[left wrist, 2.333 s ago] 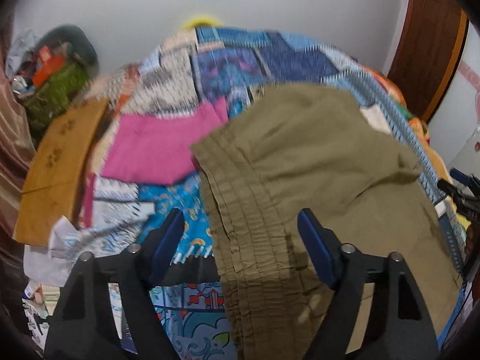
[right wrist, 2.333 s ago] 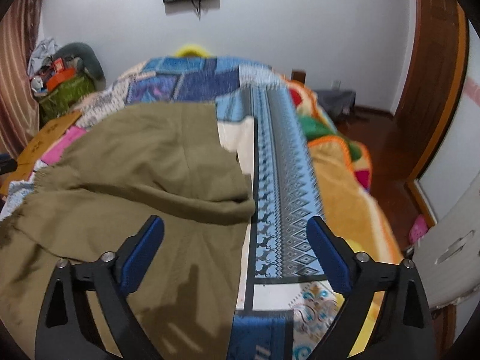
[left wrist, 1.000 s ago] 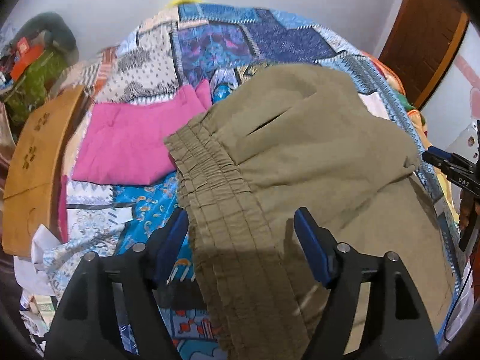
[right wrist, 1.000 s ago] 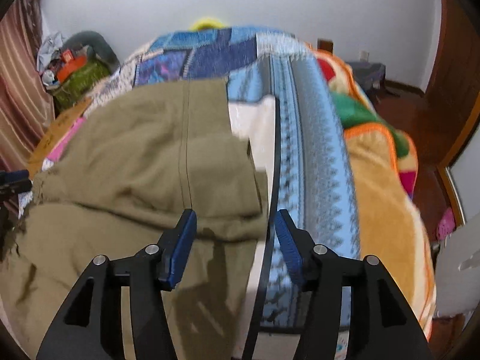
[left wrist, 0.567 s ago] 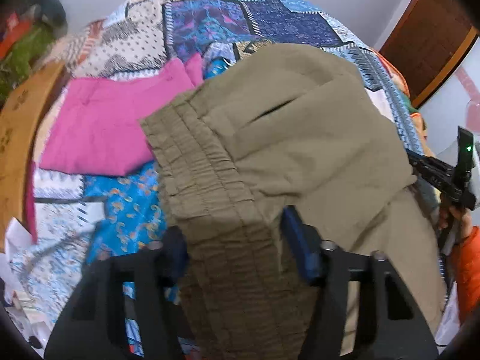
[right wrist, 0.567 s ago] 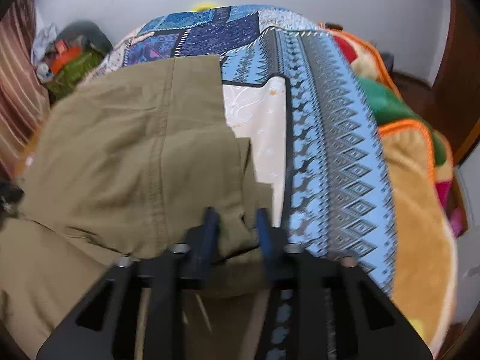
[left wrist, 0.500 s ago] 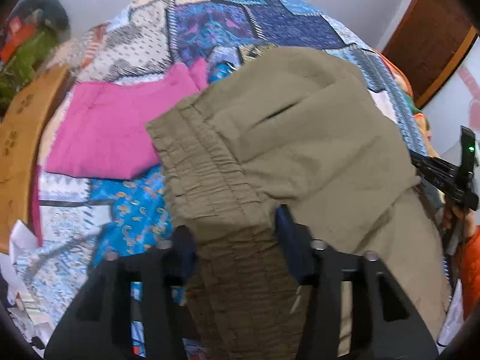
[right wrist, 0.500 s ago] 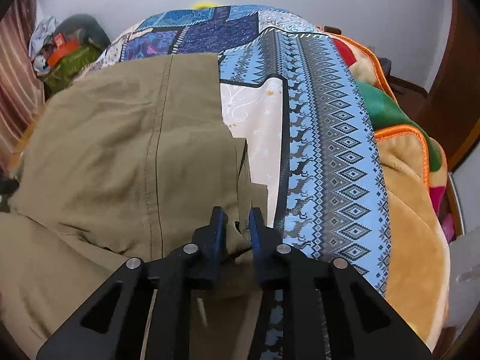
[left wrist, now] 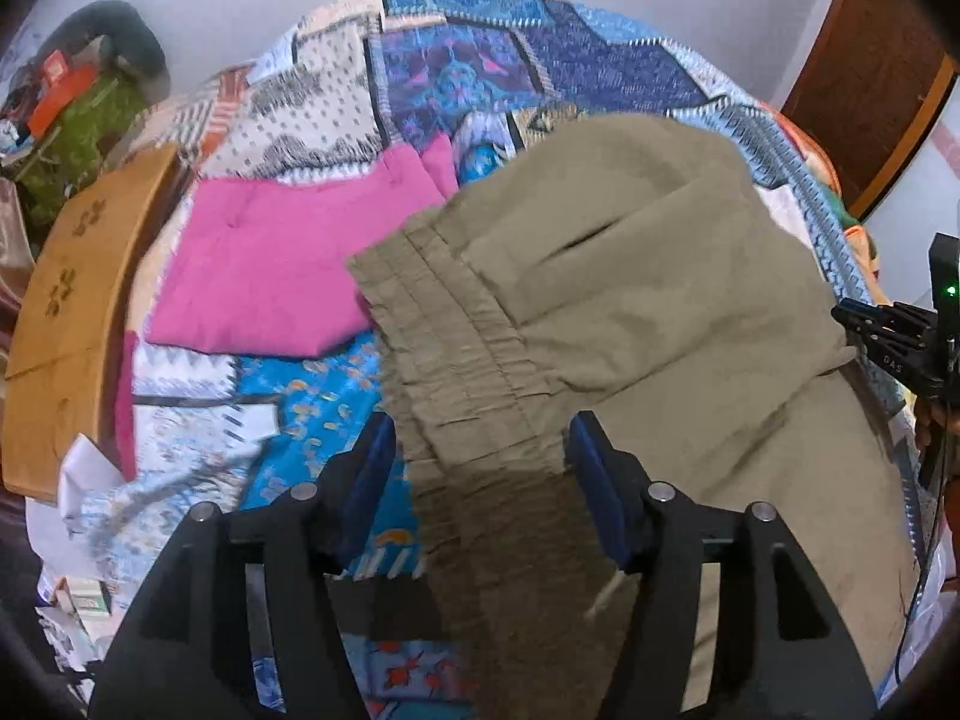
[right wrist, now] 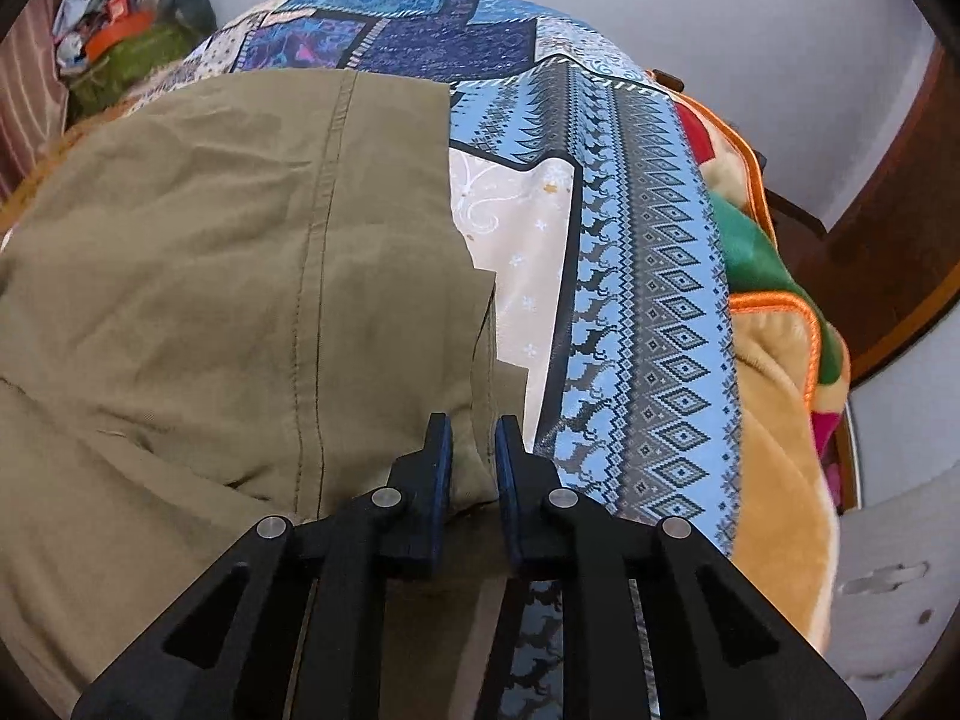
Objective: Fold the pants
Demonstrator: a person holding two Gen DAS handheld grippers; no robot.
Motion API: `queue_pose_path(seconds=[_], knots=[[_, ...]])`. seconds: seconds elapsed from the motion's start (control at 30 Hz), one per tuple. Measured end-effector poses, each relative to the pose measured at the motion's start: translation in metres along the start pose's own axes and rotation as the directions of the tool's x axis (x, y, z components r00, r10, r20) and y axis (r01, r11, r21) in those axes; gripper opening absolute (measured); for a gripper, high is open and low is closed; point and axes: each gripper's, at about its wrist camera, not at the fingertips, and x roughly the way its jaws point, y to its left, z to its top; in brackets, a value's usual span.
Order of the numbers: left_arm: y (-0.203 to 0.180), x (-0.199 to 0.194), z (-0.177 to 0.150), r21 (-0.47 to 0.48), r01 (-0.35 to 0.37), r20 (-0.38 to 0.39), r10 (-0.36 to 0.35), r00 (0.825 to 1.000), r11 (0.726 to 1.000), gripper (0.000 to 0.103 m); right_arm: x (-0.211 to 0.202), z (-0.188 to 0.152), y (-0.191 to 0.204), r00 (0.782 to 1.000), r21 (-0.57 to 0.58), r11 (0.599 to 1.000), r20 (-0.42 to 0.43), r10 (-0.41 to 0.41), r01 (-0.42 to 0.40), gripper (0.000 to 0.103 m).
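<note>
Olive cotton pants (left wrist: 630,276) lie spread over the patchwork bedspread (left wrist: 480,60), already doubled once, the gathered waistband (left wrist: 456,360) running toward me

Left wrist view: my left gripper (left wrist: 480,468) straddles the waistband, blue pads apart on either side of the ruched strip, not pinching it. I judge I stand here because the elastic band is the thickest, firmest edge to lift from. A pink folded garment (left wrist: 270,276) sits just beside the waistband's far corner, and a wooden board (left wrist: 72,312) lies along the bed's left edge. Clutter stands at the far left corner (left wrist: 72,90). At far right the other gripper's black frame shows at the pants' edge, with a green light on it

Right wrist view: my right gripper (right wrist: 474,450) has its pads drawn together on a fold at the corner of the pants (right wrist: 240,270), cloth bunched between them. Likely I hold the corner so both ends rise together. The side seam (right wrist: 318,240) runs away from me, fairly straight. Right of the pants lies bare bedspread, a cream panel (right wrist: 516,240) and a blue patterned border (right wrist: 648,300), then an orange-trimmed blanket (right wrist: 774,372) sloping off the bed

Room to carry the fold is best straight ahead; to the left the pink garment crowds it
</note>
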Motion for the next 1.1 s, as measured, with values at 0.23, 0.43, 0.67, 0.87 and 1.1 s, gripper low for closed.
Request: queue_pose_path(seconds=[0.23,0.43,0.67,0.87,1.1], knots=[[0.027,-0.013,0.022,-0.042,-0.032,0.064,0.034,0.997,0.999,0.067,-0.035,0.024,-0.011,0.994,0.030,0.996,0.072,0.087,-0.089,0.024],[0.041,0.011,0.050,-0.094,-0.018,0.064,0.024,0.998,0.995,0.068,-0.038,0.069,-0.012,0.979,0.042,0.993,0.176,0.105,-0.114,0.047],[0.054,0.066,0.070,-0.121,-0.028,-0.003,0.027,1.000,0.992,0.068,0.011,0.116,-0.010,0.979,0.080,0.989,0.169,0.111,-0.126,0.049],[0.067,0.092,0.071,-0.173,0.057,-0.027,-0.063,0.998,0.983,0.068,0.058,0.142,-0.007,0.982,0.105,0.984,0.133,0.131,-0.145,0.049],[0.062,0.101,0.073,-0.177,0.122,-0.027,-0.129,0.991,0.977,0.053,0.074,0.149,-0.007,0.970,0.138,0.970,0.171,0.175,-0.200,0.018]])
